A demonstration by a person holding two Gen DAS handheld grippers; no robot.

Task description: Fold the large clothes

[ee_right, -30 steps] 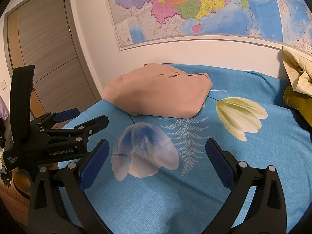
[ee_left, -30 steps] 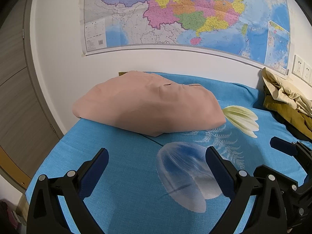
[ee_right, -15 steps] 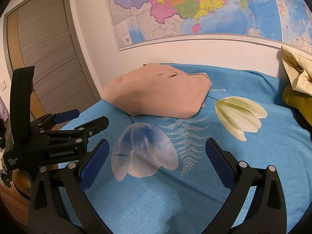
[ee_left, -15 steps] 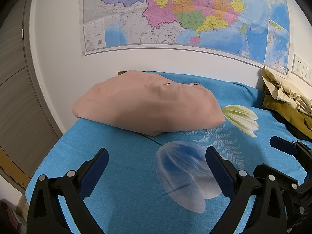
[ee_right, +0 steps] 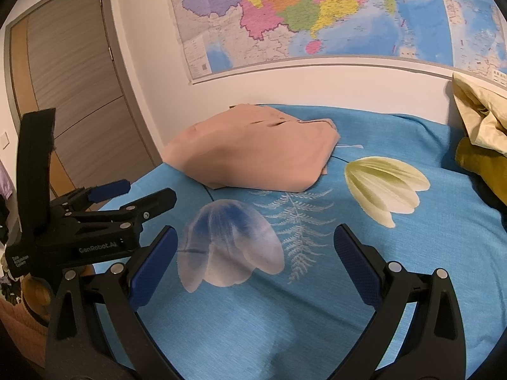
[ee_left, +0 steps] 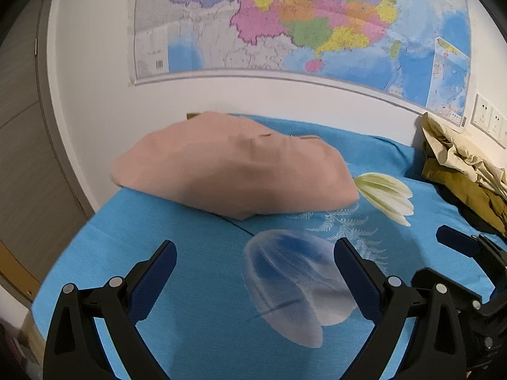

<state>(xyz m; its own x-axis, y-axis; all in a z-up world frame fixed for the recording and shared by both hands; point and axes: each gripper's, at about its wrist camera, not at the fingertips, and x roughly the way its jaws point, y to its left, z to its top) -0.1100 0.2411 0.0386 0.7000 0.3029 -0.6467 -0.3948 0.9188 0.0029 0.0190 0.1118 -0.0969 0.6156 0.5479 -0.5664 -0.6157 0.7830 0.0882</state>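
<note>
Blue bedspread point(ee_left: 190, 285) ahead of both spread, empty grippers point(ee_left: 255, 269) point(ee_right: 255, 253) bears a folded pink garment point(ee_left: 234, 171); crumpled clothes point(ee_left: 459, 171) rightward look unfolded.

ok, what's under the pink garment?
The pink garment lies folded on the blue bedsheet, covering part of its print. Whether anything else sits beneath can't be seen.

My left gripper point(ee_left: 255, 258), my right gripper point(ee_right: 255, 243): black frames, blue textured pads point(ee_right: 356, 267), silver screws, white "GenRobot.AI" lettering
</note>
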